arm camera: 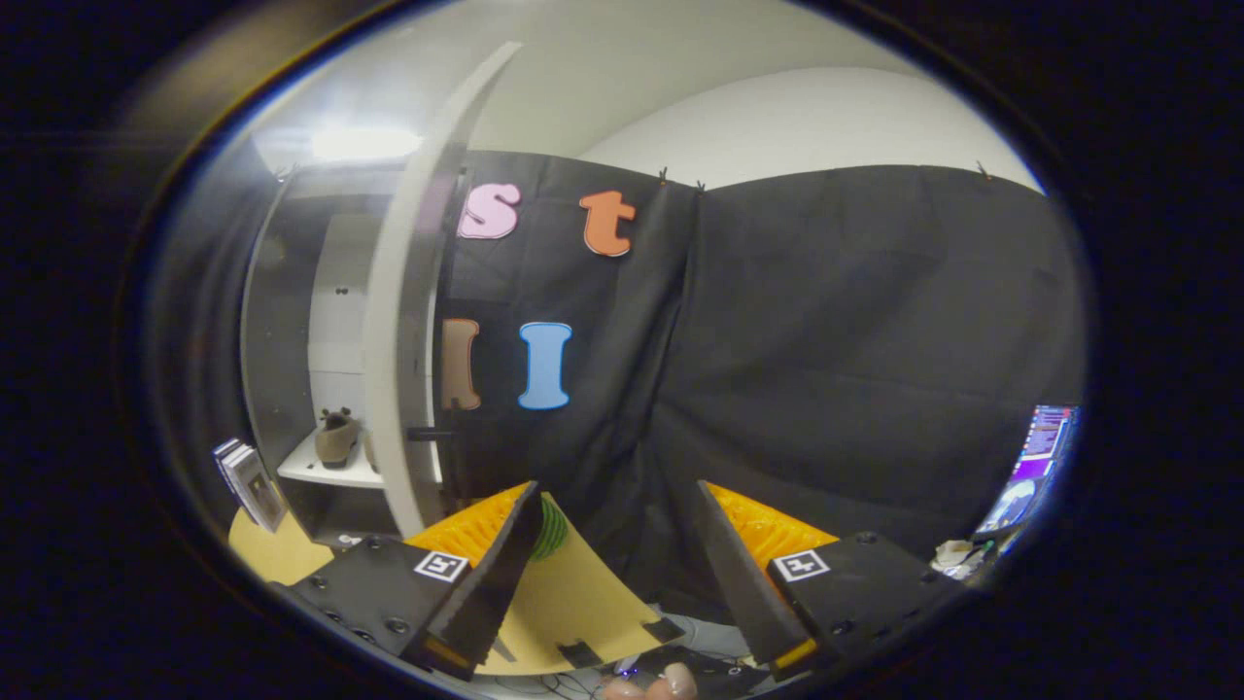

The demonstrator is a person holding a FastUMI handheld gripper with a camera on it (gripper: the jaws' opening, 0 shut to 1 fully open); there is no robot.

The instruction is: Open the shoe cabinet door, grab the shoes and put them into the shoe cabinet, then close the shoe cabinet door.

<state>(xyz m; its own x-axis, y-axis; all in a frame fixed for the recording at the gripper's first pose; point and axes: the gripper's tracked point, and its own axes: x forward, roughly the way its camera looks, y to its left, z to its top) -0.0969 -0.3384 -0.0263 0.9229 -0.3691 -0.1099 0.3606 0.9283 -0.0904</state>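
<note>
Gripper view. The gripper [617, 544] has its two fingers [486, 574] spread wide apart with nothing between them — they point toward the black cloth wall [826, 369] of the booth. To the far left stands the shoe cabinet [292, 321], dark-sided with a pale interior. Its door [408, 321] stands open and is seen edge-on as a pale curved strip just left of the left finger. Inside, on a white shelf [316, 472], rests a brown shoe [336, 437], well apart from the fingers. A tan table surface [573, 593] lies below and between the fingers, with a green ribbed object [552, 530] partly hidden behind the left finger. At the far right — a lit screen [1035, 467]. Fingertips of a hand [651, 687] show nearest.
</note>
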